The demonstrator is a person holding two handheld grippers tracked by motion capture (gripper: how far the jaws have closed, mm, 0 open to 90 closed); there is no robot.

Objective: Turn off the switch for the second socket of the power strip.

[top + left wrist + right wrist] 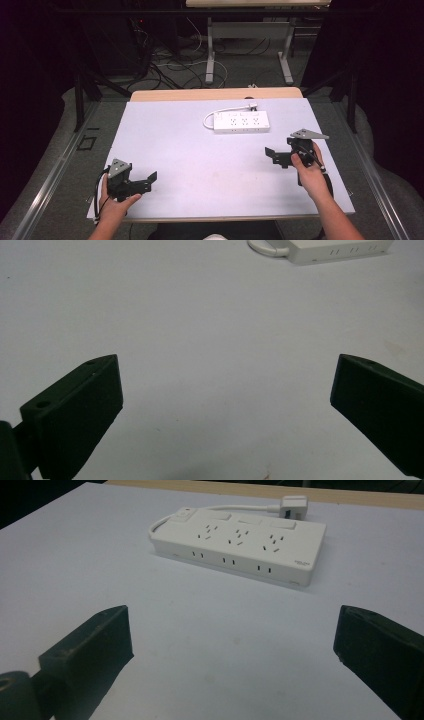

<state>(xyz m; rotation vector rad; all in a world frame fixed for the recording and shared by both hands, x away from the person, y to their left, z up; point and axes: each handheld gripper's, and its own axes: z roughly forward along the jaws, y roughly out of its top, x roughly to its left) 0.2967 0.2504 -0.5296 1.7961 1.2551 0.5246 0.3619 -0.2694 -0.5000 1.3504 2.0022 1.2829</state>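
A white power strip (241, 121) lies flat at the back middle of the white table top (200, 160). Its short cable loops at its left end and its plug (252, 106) rests just behind it. My left gripper (148, 182) is held near the front left corner, open and empty, pointing right. My right gripper (272, 156) is held at the right side, open and empty, pointing left. In the left gripper view the strip (340, 250) sits far ahead of the gripper (225, 405). In the right gripper view the strip (240, 542) and plug (294, 505) lie ahead of the gripper (232, 650).
A wooden strip (215, 93) edges the table's far side. Behind it, cables (170, 70) lie on the floor around the legs of another table (210, 55). Metal rails (55, 170) run along both sides of the table.
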